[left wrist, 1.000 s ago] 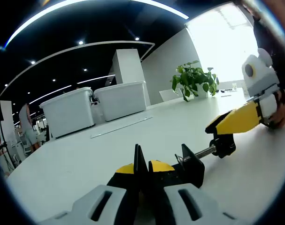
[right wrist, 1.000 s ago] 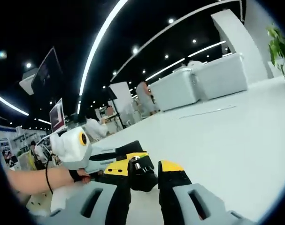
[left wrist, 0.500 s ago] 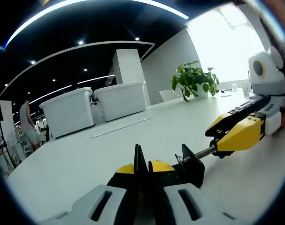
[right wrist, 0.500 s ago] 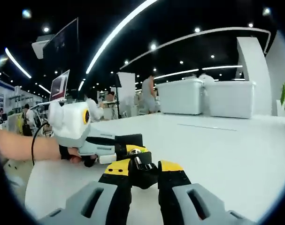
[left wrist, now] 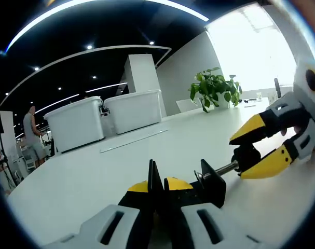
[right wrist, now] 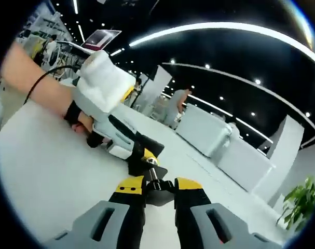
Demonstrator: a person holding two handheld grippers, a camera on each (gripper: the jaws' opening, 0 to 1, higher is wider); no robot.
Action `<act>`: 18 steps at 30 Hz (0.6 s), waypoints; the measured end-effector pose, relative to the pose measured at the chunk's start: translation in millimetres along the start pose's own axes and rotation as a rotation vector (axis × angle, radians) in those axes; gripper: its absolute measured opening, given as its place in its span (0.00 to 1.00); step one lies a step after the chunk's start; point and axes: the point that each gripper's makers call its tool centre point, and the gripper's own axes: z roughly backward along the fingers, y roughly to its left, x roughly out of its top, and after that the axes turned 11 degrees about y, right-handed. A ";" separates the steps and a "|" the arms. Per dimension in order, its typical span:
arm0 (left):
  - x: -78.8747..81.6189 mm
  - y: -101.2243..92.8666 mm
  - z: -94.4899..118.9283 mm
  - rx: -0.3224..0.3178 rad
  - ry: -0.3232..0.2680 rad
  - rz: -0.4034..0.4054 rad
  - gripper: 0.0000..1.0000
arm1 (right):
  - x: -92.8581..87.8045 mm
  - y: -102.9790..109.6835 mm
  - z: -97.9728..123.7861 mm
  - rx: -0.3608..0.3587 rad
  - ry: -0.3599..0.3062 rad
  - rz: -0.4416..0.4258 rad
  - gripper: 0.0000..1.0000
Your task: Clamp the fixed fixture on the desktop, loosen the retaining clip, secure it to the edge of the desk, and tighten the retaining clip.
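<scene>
A black screw clamp (left wrist: 212,182) lies low over the white desk (left wrist: 90,174). My left gripper (left wrist: 156,182) is shut on the clamp's thin frame plate, which stands upright between the yellow tips. The metal screw (left wrist: 226,168) runs right to a black knob (left wrist: 245,155). My right gripper (left wrist: 238,158) comes in from the right, its yellow fingers (left wrist: 250,127) closed above and below the knob. In the right gripper view the knob (right wrist: 155,190) sits between the right gripper (right wrist: 153,185) tips. Beyond it the left gripper (right wrist: 140,149) is held by a hand (right wrist: 77,116).
Two white lidded bins (left wrist: 77,123) stand at the far side of the desk, with a flat strip (left wrist: 134,140) in front of them. A potted plant (left wrist: 214,89) is at the back right. People stand in the room behind (left wrist: 31,132).
My right gripper has rolled about the screw axis while holding the knob, so its fingers now sit one above the other. The left gripper and clamp frame have stayed still.
</scene>
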 end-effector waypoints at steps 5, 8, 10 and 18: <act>-0.1 -0.4 0.4 0.001 0.000 -0.001 0.07 | 1.1 5.3 0.1 -0.055 0.015 0.181 0.20; -0.2 -0.6 0.6 0.001 0.000 0.000 0.07 | 1.2 7.4 0.3 -0.059 0.020 0.205 0.20; -0.2 -0.6 0.6 0.001 0.000 0.000 0.07 | 1.4 4.7 0.6 -0.034 0.019 0.157 0.20; -0.1 -0.3 0.3 0.002 -0.001 -0.003 0.07 | 2.2 -2.0 4.6 0.097 -0.018 -0.234 0.37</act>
